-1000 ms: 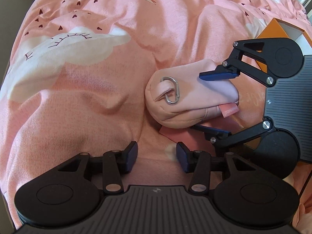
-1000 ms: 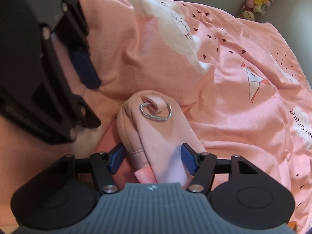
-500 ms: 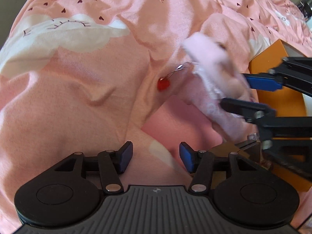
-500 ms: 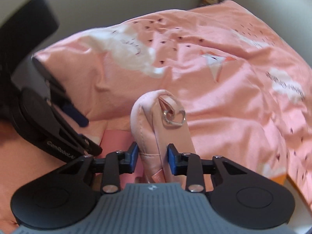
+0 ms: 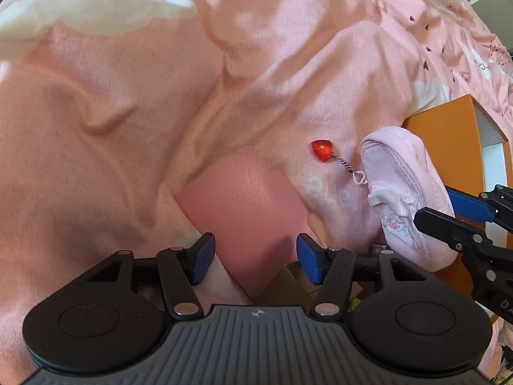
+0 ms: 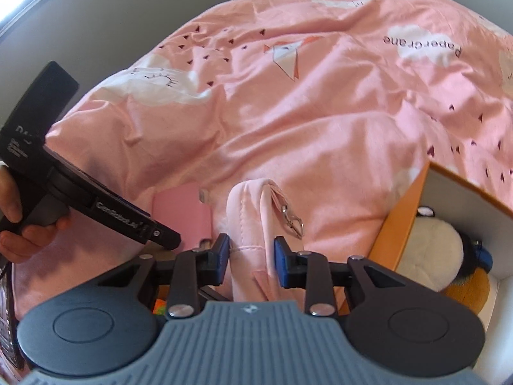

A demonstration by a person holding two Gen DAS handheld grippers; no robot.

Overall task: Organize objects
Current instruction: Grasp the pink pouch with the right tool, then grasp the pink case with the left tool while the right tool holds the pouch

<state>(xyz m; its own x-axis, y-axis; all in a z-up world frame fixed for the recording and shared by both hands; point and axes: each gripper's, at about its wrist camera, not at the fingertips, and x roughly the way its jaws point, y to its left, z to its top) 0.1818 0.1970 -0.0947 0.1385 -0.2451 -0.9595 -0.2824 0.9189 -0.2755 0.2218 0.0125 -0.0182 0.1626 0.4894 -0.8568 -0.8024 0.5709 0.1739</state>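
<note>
We count one pink pouch (image 6: 253, 224), one red heart charm (image 5: 322, 150) on its chain, one silver clip (image 6: 293, 221), one pink card (image 5: 243, 215) at lower centre, one orange box (image 6: 397, 224) at right, one plush toy (image 6: 429, 256) inside it, and two grippers.

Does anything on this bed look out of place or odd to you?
Nothing looks spilled or broken. The only oddity: the pink pouch, pinched in the right gripper, hangs sideways, its red heart charm dangling out on a chain.
</note>
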